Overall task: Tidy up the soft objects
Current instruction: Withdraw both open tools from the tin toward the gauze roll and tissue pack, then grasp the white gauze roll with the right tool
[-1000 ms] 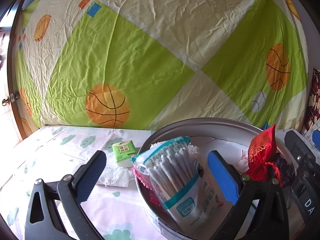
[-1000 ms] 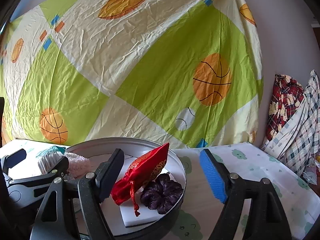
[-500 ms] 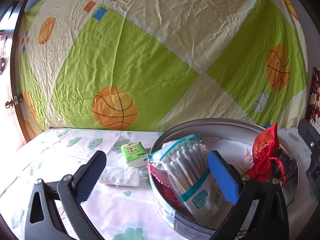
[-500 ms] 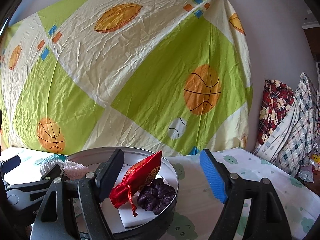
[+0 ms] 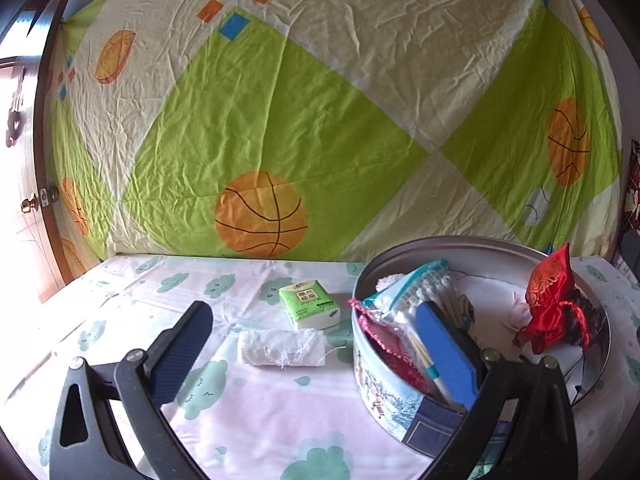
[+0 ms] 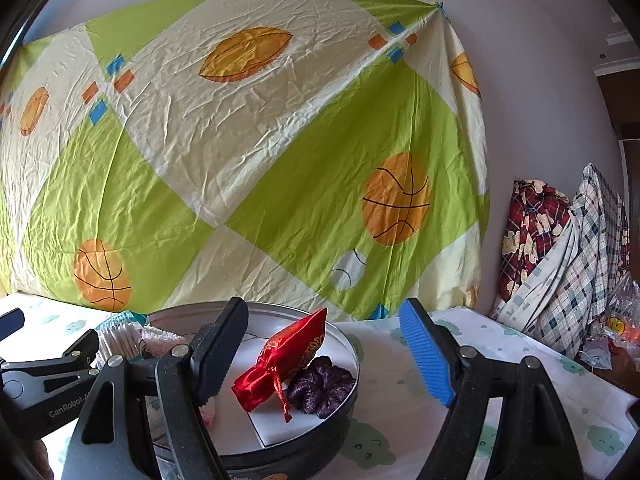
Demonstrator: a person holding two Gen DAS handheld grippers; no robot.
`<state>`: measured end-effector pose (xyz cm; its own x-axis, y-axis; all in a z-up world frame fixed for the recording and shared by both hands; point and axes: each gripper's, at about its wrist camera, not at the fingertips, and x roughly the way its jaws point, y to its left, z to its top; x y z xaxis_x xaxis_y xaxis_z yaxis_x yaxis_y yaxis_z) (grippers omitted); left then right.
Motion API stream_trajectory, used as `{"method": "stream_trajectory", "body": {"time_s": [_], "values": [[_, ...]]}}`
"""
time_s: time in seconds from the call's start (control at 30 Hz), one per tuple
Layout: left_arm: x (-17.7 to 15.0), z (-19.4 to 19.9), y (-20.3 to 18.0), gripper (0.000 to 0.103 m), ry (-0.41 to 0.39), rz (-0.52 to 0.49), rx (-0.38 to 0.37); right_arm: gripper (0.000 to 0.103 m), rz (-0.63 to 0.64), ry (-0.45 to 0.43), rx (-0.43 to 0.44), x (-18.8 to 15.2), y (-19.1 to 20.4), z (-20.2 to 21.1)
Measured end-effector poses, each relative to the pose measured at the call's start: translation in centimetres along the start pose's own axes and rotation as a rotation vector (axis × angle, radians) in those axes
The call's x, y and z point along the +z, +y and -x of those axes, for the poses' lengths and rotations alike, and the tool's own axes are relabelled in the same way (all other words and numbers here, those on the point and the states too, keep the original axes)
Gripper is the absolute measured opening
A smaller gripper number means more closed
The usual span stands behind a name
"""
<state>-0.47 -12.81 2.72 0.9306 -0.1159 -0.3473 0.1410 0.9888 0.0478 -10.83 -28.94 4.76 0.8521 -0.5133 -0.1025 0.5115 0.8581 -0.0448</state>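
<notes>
Plainly, we hold both grippers spread wide with nothing between the pads: our left gripper (image 5: 316, 354) faces the table, our right gripper (image 6: 324, 356) faces the round tin (image 6: 352, 354). The tin already carries the red pouch (image 6: 280, 360), the purple scrunchie (image 6: 320, 388) and the cotton swab bag (image 5: 420, 292). Still out on the cloud-print cloth (image 5: 248, 412) lie the white gauze roll (image 5: 280, 348) and, just behind it, the green tissue pack (image 5: 310, 304). We judge the roll the likely next pick. Its loose thread and frayed end could snag or unwind if we pinch too near the tip, and our left gripper's inner finger sits close to the tin wall, so a careless swing could shove the tin.
</notes>
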Motion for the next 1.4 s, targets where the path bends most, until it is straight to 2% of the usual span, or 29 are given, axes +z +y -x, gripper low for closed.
{"method": "stream_trajectory", "body": {"time_s": [0.17,0.5,0.8,1.13,1.3,1.4], "values": [[0.0,-0.4,1.9,0.103,0.002,0.014,0.028,0.080,-0.020,0.025,0.023,-0.2,0.9,0.7],[-0.2,-1.7,6.4,0.103,0.025,0.043,0.088,0.080,0.031,0.020,0.058,-0.3,4.4,1.8],[-0.4,-3.3,10.3,0.103,0.072,0.041,0.138,0.080,0.019,0.070,0.155,-0.6,8.4,2.4],[-0.7,-6.2,17.3,0.103,0.133,0.085,0.275,0.080,0.047,0.170,0.321,-1.4,15.6,2.7],[-0.5,-7.3,20.9,0.103,0.160,0.094,0.387,0.080,0.035,0.282,0.401,-1.9,19.6,1.2],[-0.5,-7.6,23.3,0.103,0.192,0.146,0.452,0.080,0.012,0.347,0.416,-2.2,21.8,0.0]]}}
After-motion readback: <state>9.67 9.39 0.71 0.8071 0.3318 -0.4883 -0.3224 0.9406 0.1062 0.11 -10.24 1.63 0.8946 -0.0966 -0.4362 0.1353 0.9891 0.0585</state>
